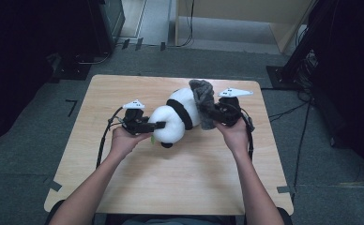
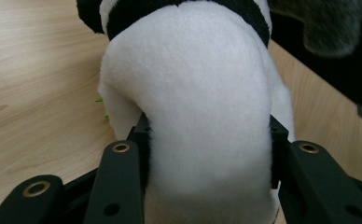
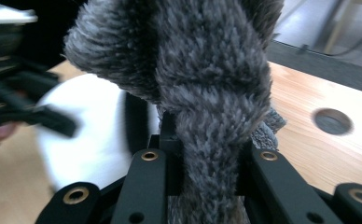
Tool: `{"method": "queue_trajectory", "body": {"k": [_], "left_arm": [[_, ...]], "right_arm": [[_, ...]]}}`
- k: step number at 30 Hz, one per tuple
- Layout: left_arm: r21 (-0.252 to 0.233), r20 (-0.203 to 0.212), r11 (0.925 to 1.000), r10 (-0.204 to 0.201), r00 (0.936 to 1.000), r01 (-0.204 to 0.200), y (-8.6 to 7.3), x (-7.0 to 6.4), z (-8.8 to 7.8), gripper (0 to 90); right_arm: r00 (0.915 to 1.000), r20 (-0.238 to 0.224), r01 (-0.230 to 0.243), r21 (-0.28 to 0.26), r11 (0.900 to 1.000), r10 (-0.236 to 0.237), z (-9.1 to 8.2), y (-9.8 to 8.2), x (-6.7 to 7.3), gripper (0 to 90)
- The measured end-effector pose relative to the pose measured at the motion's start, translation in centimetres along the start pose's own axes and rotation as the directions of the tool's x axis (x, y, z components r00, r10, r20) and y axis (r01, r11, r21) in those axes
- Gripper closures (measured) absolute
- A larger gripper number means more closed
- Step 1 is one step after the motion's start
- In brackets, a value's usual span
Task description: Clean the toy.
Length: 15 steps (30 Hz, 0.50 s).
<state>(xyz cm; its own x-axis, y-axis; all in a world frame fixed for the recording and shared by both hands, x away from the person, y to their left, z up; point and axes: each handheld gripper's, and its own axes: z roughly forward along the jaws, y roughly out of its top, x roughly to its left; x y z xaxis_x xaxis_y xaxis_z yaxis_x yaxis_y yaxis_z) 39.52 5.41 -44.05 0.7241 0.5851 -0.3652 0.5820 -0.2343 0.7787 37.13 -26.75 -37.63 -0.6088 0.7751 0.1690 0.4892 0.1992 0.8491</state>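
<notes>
Now your left gripper has its jaws pressed into the white rump of the plush panda, which bulges straight ahead of the claw and rests over the wooden table. Just beyond the panda's black band, your right gripper is clamped narrow on the grey fuzzy cloth, which rises in a bunch directly above its jaws.
</notes>
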Motion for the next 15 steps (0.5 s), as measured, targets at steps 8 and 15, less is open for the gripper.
{"method": "queue_trajectory", "body": {"k": [8, 15], "left_arm": [[-0.035, -0.05, 0.9954, -0.091, 0.9946, 0.089, -0.3, -0.9, 0.4, 54.7], [-0.062, -0.067, 0.9944, -0.089, 0.9937, 0.085, -0.9, -1.5, 0.4, 54.0]], "right_arm": [[0.9908, -0.13, 0.043, 0.034, 0.999, -0.038, 2.3, -0.4, 5.0, 75.7], [0.9881, -0.148, 0.052, 0.055, 0.997, -0.043, 5.1, -2.0, 7.2, 75.7]]}}
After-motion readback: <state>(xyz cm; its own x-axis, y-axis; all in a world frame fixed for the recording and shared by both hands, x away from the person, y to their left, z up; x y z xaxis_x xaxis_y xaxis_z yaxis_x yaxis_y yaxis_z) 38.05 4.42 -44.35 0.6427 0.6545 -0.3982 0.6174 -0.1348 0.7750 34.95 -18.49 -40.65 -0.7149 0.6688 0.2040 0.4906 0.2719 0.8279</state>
